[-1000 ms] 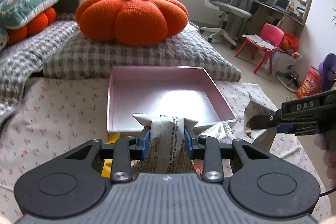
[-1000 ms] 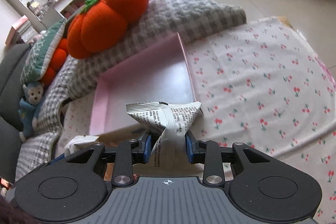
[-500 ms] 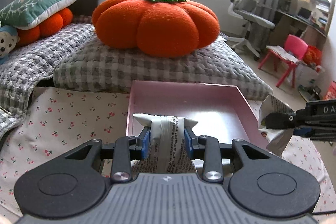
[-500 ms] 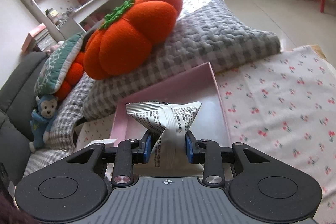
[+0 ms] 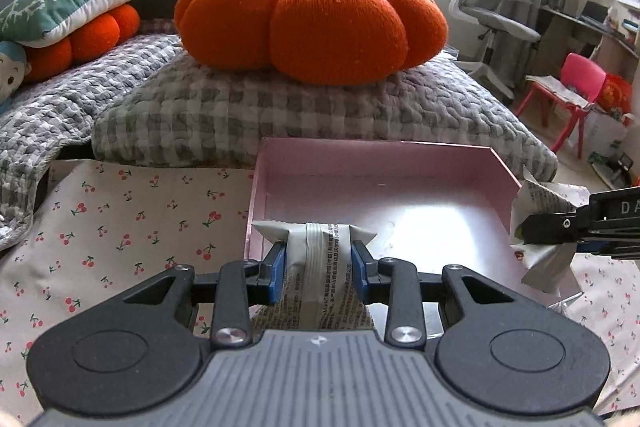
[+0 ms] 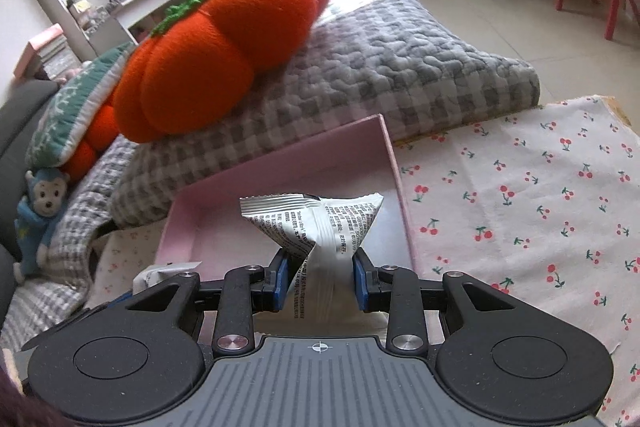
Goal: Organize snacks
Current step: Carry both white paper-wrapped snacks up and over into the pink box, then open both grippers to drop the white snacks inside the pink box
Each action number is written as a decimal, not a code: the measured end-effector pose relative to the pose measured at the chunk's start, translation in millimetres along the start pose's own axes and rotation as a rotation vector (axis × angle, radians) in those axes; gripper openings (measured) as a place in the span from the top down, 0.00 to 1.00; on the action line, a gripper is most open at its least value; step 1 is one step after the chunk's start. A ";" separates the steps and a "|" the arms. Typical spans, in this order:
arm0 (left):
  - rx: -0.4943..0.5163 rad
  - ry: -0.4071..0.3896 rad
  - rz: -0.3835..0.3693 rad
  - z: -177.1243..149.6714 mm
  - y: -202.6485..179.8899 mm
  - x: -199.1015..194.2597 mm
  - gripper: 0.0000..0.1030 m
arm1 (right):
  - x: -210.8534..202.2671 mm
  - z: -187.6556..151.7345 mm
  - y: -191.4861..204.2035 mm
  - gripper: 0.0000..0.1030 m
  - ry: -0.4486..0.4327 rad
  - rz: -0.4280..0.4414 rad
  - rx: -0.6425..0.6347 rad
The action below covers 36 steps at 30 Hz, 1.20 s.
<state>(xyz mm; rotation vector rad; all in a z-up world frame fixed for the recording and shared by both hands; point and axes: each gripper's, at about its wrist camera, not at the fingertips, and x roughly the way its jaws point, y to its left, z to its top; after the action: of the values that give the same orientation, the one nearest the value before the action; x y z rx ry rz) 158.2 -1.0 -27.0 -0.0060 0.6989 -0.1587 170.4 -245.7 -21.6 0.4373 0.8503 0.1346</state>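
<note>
A shallow pink tray (image 5: 380, 157) (image 6: 394, 163) lies on the cherry-print cloth, with nothing visible on its floor. My left gripper (image 5: 319, 269) is shut on a silver snack packet (image 5: 318, 261), held over the tray's near left corner. My right gripper (image 6: 319, 281) is shut on a second silver snack packet (image 6: 316, 223) above the tray's near edge. In the left wrist view the right gripper (image 5: 524, 229) comes in from the right with its packet (image 5: 544, 199) beside the tray's right wall. The left packet's corner (image 6: 166, 273) shows at the lower left of the right wrist view.
A grey checked cushion (image 5: 280, 107) with an orange pumpkin pillow (image 5: 312, 23) lies just behind the tray. The cherry-print cloth (image 6: 520, 207) extends right of the tray. An office chair (image 5: 488, 7) and a red child's chair (image 5: 572, 91) stand on the floor beyond.
Both grippers moved forward and lower toward the tray, each keeping its packet. The tray and the pumpkin pillow now look larger and nearer.
</note>
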 end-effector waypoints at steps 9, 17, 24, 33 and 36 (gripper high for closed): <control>0.013 0.025 -0.018 -2.9 -2.7 1.9 0.70 | 10.2 -3.9 -3.4 0.69 0.025 -0.028 -0.017; 0.004 0.036 -0.034 -0.5 -0.6 -2.8 0.65 | 8.0 -5.0 -0.6 0.67 0.038 -0.028 -0.033; 0.042 0.056 -0.038 0.2 -10.2 -5.6 0.42 | -6.7 0.1 -0.6 0.42 0.014 0.004 -0.012; 0.046 0.066 -0.068 2.8 -15.7 -23.3 0.13 | -31.8 2.8 0.3 0.29 -0.011 0.006 -0.023; 0.042 0.068 -0.061 2.1 -16.4 -30.3 0.05 | -39.9 1.8 0.7 0.23 -0.012 0.001 -0.032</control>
<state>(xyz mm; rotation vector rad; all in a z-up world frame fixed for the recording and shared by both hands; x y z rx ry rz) 134.4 -12.8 -5.0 0.0181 0.7638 -0.2328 145.5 -257.1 7.6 0.4084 0.8347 0.1464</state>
